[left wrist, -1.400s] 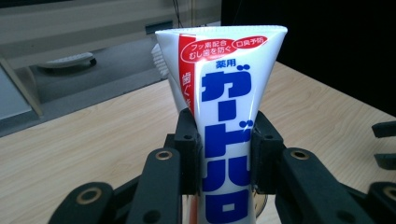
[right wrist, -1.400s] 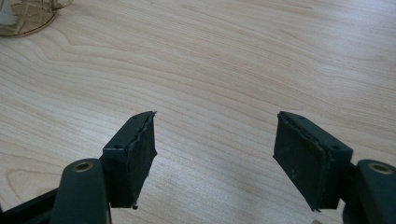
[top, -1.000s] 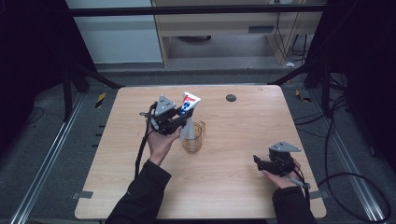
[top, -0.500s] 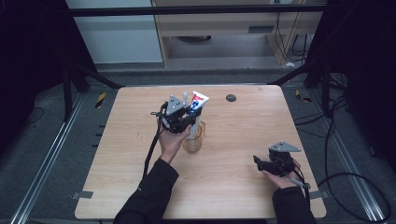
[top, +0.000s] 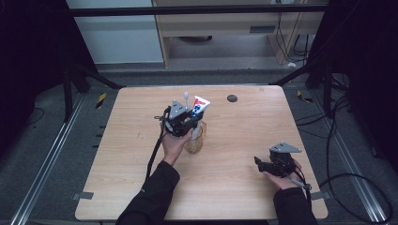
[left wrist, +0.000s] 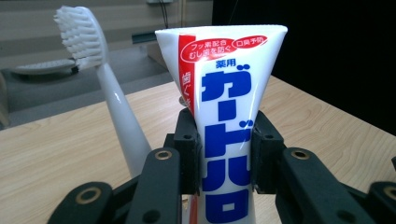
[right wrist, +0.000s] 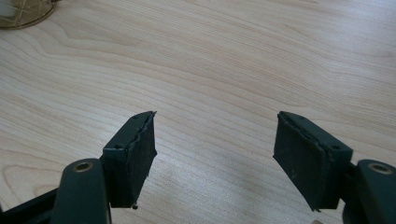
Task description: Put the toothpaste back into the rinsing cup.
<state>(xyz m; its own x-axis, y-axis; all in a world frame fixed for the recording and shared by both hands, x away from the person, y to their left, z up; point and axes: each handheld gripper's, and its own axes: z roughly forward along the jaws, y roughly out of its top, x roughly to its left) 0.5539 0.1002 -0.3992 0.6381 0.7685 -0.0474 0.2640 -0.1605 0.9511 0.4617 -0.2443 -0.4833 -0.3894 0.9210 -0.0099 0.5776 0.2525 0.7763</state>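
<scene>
Nearest the person, at the right of the high view, the right hand-held gripper is held low over the desk in the right hand. In the right gripper view its two black jaws are seen spread wide, with nothing between them but bare wood grain. The pads are not pressed on anything, and whether they rest on the desk or hang just above it cannot be told.

Farther in, near the middle of the desk, the left hand-held gripper is carried by the left hand, just above a clear glass cup that stands upright on the wood. A toothpaste tube, white with blue and red lettering, is clamped between its jaws; in the left gripper view the pads are seen pressed against both sides of the tube, roughly at mid-length, with the crimped flat end pointing up. The tube is held upright, and its lower end is seen in the high view to reach down into the cup.

Just beside the tube, a white toothbrush is seen standing tilted with its bristles uppermost; it is not gripped by the jaws.

Beyond these, a small dark round object lies near the far edge of the desk, well apart from the cup.
</scene>
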